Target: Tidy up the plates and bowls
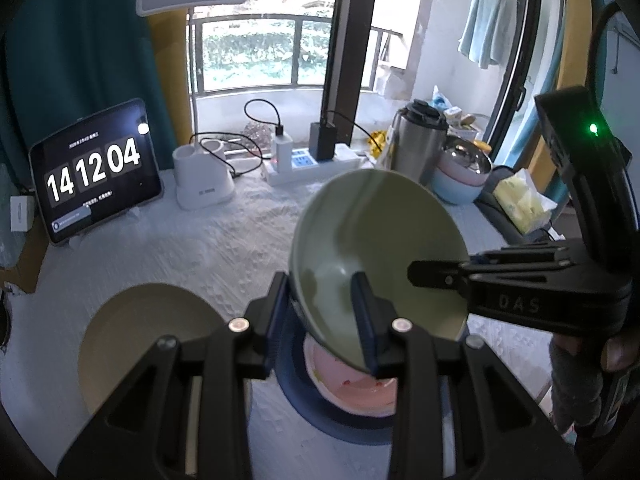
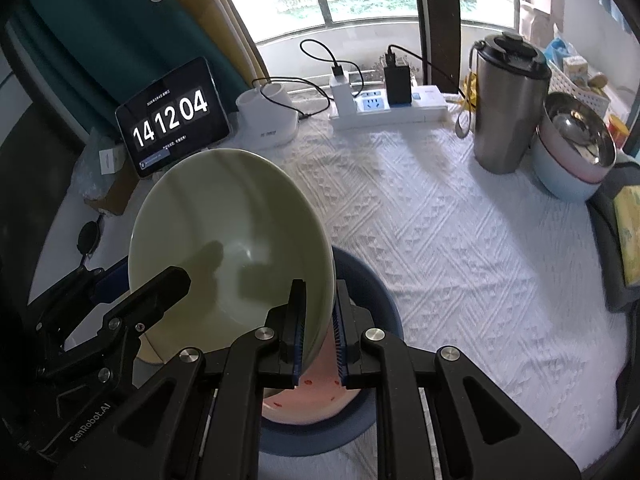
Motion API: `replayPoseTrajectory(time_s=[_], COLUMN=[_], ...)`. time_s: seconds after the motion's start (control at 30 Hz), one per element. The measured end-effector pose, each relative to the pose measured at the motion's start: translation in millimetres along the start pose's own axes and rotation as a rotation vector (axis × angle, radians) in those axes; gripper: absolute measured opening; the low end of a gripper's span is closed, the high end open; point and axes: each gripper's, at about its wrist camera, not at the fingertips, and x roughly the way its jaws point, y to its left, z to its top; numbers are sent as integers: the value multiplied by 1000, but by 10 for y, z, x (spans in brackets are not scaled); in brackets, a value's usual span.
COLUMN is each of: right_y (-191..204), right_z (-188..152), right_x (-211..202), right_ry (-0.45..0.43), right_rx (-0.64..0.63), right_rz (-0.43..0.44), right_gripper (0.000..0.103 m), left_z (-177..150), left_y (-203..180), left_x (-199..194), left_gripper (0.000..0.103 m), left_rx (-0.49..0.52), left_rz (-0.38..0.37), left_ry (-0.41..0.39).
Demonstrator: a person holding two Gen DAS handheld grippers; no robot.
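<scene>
A pale green bowl (image 1: 372,232) (image 2: 224,220) hangs tilted in the air, held by both grippers. My left gripper (image 1: 320,320) is shut on its near rim, one finger outside the wall and one inside. My right gripper (image 2: 318,332) is shut on the rim's opposite side. In the left wrist view the right gripper's finger (image 1: 434,274) reaches in from the right. Just under the green bowl sits a pink bowl (image 1: 352,392) (image 2: 304,396) with red marks, on a dark blue plate (image 1: 320,420) (image 2: 372,292). A beige plate (image 1: 136,328) lies on the cloth to the left.
On the white patterned tablecloth (image 2: 440,240) stand a tablet clock (image 2: 172,116), a white holder (image 2: 268,120), a power strip with chargers (image 2: 388,108), a steel flask (image 2: 508,104) and stacked bowls with a steel one on top (image 2: 572,152). A yellow tissue pack (image 1: 524,204) lies at the right edge.
</scene>
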Motion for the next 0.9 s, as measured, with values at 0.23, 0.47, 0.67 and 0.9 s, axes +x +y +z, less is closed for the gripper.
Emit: replayPoseTrajectory(time_s=[0.23,0.47,0.67,0.9], right_y=[-28,-72,-128,-140], right_z=[-105,-208,-320,-384], right_x=[6,31,114,165], right_ry=[14,32,60,79], right_rx=[10,19,31,30], right_rz=[-4,-6,-3,-8], right_gripper=[15,15,15,15], left_z=[-90,-175,-275,-346], left_y=[-56,-99,-125,-112], left_x=[-3,44,112,156], left_gripper=[33,33,33,33], left_rx=[7,17,22,24], left_rz=[0,-7,-8,-9], left_ry=[10,32,59,81])
